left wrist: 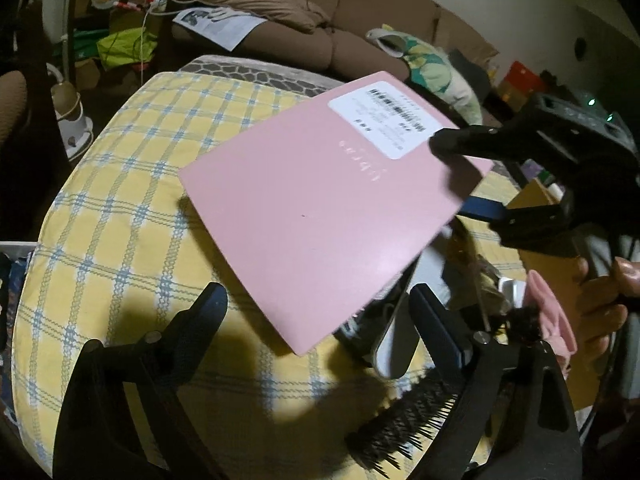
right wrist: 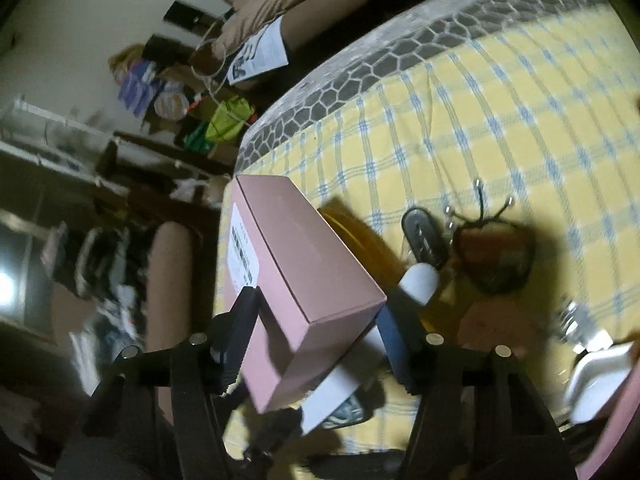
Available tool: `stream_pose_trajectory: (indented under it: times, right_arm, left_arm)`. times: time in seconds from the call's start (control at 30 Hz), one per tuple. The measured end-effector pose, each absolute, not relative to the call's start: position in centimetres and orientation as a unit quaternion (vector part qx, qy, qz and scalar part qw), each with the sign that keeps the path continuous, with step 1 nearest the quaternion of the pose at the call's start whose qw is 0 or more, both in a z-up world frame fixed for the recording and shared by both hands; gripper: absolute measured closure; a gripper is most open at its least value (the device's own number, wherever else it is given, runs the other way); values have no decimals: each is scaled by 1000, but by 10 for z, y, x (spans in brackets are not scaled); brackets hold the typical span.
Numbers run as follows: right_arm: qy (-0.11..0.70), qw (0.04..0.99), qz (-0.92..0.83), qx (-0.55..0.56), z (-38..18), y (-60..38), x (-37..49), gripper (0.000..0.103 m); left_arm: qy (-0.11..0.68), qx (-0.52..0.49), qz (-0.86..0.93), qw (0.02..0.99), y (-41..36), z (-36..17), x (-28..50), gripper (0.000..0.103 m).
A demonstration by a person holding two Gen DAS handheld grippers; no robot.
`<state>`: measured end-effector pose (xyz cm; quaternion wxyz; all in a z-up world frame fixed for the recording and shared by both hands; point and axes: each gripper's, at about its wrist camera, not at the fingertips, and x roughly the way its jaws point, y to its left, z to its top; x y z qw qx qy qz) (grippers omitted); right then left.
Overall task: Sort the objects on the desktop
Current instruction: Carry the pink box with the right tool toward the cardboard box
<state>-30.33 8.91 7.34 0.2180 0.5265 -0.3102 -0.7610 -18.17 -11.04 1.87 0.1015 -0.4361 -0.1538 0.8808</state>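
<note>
A pink box [left wrist: 320, 204] with a white barcode label is held in the air above the yellow checked tablecloth [left wrist: 120, 220]. My right gripper [left wrist: 460, 176] is shut on the pink box at its right edge; in the right wrist view the box [right wrist: 304, 280] sits between that gripper's two fingers [right wrist: 320, 320]. My left gripper [left wrist: 316, 312] is open and empty, low over the cloth just below the box. A black hairbrush [left wrist: 404, 424] lies by its right finger.
A grey device [left wrist: 394, 340] lies under the box. In the right wrist view a dark oval object [right wrist: 424, 236], a brown hair tie bundle [right wrist: 496, 256], a white item [right wrist: 596, 376] and pink cloth [right wrist: 616, 420] lie on the cloth. A sofa [left wrist: 360, 8] stands behind the table.
</note>
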Motion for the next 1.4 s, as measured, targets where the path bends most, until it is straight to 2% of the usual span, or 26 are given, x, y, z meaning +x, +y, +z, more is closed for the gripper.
stream_pose_trajectory:
  times: [0.1,0.2,0.33,0.47,0.5,0.7,0.8,0.97,1.2,1.27,1.33,1.37,1.4]
  right_arm:
    - [-315,229,-766,511,82,93,-297,50]
    - [-266,241,-799,483,111,86,-288,52]
    - [-98,268,-856,432,165,52,-264,54]
    - [60,302,-868,389,189,5,-219,54]
    - [93,310,-868,377,188,-5,-205,54]
    - [243,354,-840,331,150,-42,-118,62]
    - [280,359,-829,325,124,-48,-91,62]
    - [290,362,-809,361,85,-57,-73,62]
    - [224,354,-812,406,77,-50,-93,62]
    - [182,345,-820,420,79,-42,-101,60]
    - [130,338,-823,438,83,-30,-113,55]
    - [98,335,-821,452,83,-23,-121,53]
    - [59,333,-815,470,81,-15,-127,45]
  left_arm:
    - [-163,-435,879,110,-112,25,-178,12]
    - [-212,-426,870,126,-124,38,-168,12]
    - [-331,-395,844,151,-165,64,-144,10]
    - [-395,-364,834,123,-218,84,-106,7]
    - [-411,-361,829,115,-230,83,-97,4]
    - [-528,-365,761,98,-280,46,-52,3]
    - [-557,-375,733,107,-281,25,-55,3]
    - [-599,-382,691,130,-276,-1,-61,0]
    - [-600,-419,675,97,-271,-31,-77,2]
    - [-584,-424,685,96,-267,-25,-81,10]
    - [-577,-431,686,100,-264,-25,-86,47]
    - [-582,-432,681,103,-262,-27,-85,58]
    - [-589,-429,676,107,-261,-28,-84,57]
